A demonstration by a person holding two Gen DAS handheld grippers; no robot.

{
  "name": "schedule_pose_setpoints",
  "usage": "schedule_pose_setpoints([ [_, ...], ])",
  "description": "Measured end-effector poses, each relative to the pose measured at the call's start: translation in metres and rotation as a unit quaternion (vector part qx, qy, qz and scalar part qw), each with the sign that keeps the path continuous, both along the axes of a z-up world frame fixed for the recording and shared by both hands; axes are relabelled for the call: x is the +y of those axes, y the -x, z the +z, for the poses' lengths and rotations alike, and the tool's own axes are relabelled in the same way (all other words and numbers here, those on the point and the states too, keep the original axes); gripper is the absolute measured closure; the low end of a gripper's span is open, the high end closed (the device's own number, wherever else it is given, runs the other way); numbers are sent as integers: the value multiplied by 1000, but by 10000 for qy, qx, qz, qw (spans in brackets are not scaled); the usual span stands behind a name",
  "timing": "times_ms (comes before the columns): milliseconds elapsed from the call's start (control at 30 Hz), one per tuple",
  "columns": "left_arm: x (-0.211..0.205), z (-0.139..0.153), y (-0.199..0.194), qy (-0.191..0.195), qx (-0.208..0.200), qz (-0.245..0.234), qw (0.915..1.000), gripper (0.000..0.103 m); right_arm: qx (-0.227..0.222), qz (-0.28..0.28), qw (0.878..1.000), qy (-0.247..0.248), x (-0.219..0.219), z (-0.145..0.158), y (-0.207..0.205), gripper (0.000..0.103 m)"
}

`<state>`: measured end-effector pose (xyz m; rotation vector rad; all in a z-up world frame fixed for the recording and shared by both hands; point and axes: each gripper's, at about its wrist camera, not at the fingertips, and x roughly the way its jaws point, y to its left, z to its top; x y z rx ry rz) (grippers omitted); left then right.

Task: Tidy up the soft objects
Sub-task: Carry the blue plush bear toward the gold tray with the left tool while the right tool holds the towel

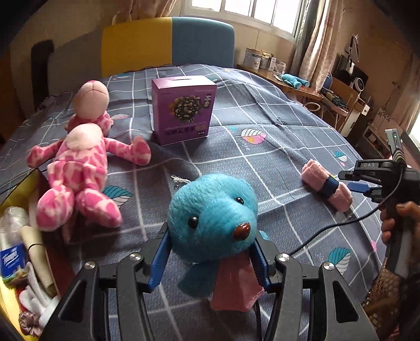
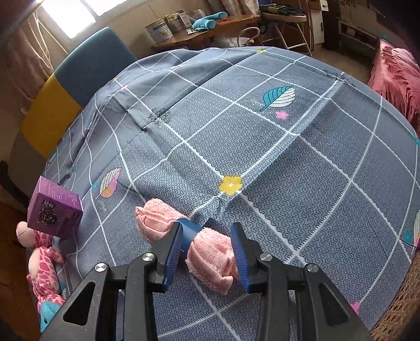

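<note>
fingers of the left gripper [image 1: 211, 258] are clamping the blue plush toy [image 1: 212, 217] just above the bed [image 1: 275, 118]; those of the right gripper [image 2: 207, 251] are standing apart, straddling the rolled pink towel [image 2: 210, 251] lying on the bed, which is looking light and squashy, best gripped near its blue band [image 2: 190, 230]

Light: soft daylight from the window [image 1: 252, 10] (blown out white)
Edges: fisheye bending, dark vignetted corners
Focus: mostly sharp
</note>
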<state>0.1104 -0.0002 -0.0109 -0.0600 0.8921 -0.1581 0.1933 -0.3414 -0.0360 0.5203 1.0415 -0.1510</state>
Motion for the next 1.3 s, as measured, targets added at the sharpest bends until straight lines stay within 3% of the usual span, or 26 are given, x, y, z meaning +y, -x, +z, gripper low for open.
schedule_pose_setpoints([
  [433,11,8,43,-126,-235,6,9996,47,-24,404,9973,613,22,4,-4,64],
  [867,24,10,59,-22,-264,57,9996,47,58,805,9948,621,38,-1,-7,63],
  [1300,34,10,63,111,-239,112,9996,47,115,1455,9847,947,64,0,-8,50],
])
